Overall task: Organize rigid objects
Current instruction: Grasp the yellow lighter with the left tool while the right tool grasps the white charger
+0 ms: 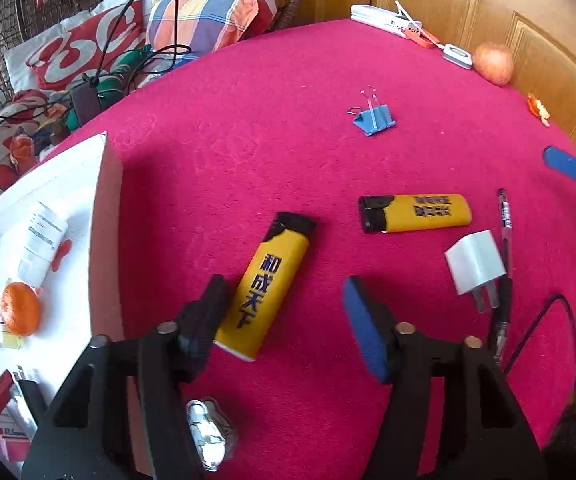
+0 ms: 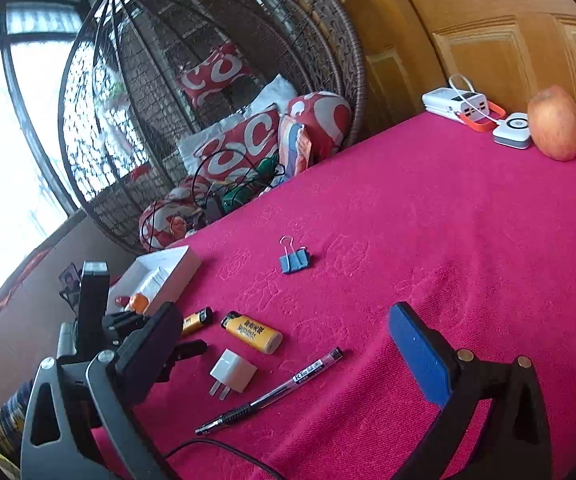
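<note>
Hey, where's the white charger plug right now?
The charger plug lies on the red tablecloth, right of centre in the left wrist view, touching the pen and just below the farther lighter.

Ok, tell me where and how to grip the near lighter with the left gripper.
Grip the near lighter across the narrow width of its yellow body, about mid-length, below the black cap. It lies flat on the cloth, so come down from above with a finger on each long flat side. The left gripper already straddles its lower half; one finger looks close to the edge, the other stands clear.
</note>
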Motion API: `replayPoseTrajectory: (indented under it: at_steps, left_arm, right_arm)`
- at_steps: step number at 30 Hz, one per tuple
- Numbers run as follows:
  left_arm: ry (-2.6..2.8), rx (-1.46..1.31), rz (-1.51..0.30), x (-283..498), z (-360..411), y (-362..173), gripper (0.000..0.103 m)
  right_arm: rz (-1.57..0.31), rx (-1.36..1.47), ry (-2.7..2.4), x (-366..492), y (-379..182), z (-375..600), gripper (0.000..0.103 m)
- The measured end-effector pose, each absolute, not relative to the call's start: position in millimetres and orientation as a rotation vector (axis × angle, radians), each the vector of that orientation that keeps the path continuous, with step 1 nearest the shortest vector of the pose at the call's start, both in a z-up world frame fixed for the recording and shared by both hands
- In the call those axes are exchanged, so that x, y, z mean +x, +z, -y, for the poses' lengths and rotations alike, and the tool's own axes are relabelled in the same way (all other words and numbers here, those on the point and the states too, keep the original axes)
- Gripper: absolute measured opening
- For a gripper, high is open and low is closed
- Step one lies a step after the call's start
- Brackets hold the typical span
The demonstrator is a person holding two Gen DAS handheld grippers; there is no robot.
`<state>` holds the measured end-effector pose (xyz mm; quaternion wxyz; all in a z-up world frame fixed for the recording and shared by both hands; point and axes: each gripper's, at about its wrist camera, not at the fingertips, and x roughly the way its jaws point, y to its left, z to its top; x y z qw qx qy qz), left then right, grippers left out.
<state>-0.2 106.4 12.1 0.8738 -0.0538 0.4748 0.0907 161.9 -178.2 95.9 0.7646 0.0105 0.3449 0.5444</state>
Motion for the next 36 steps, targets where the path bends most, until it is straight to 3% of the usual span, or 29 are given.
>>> replayPoseTrajectory:
  at_steps: [1, 3, 7, 11, 16, 18, 26, 29, 36]
  left_arm:
    - [0.190, -0.107, -0.988, -1.3, -103.1, 12.5, 0.033]
    - [0.192, -0.094, -0.969, -4.3, -95.5, 12.2, 0.024]
    - [0.212, -0.146, -0.937, -9.9, -96.4, 11.3, 0.023]
    - [0.216, -0.202, -0.923, -12.0, -99.9, 11.8, 0.023]
    - [0.220, -0.212, -0.914, -14.5, -96.7, 11.9, 0.023]
    - [0.219, -0.219, -0.909, -15.2, -96.5, 12.1, 0.023]
    - [0.204, -0.279, -0.841, -27.3, -99.0, 27.2, 0.021]
    - [0.200, -0.288, -0.803, -33.6, -97.9, 39.8, 0.014]
    - [0.225, -0.247, -0.762, -42.9, -93.6, 55.4, 0.014]
  right_arm:
    - [-0.759, -0.052, 1.219, 153.8, 92.9, 168.2, 0.103]
    - [-0.748, -0.185, 1.265, 136.3, 86.7, 152.5, 0.103]
    - [-0.737, -0.340, 1.306, 115.0, 78.0, 132.0, 0.102]
    - [-0.785, -0.415, 1.300, 111.6, 70.3, 112.9, 0.059]
    - [-0.812, -0.468, 1.291, 108.8, 62.3, 100.4, 0.058]
    - [-0.813, -0.473, 1.290, 108.7, 62.5, 100.0, 0.040]
    - [-0.780, -0.392, 1.277, 109.2, 78.4, 116.3, 0.039]
    - [-0.761, -0.342, 1.265, 111.6, 89.0, 120.3, 0.039]
    - [-0.732, -0.279, 1.259, 112.9, 104.4, 126.0, 0.039]
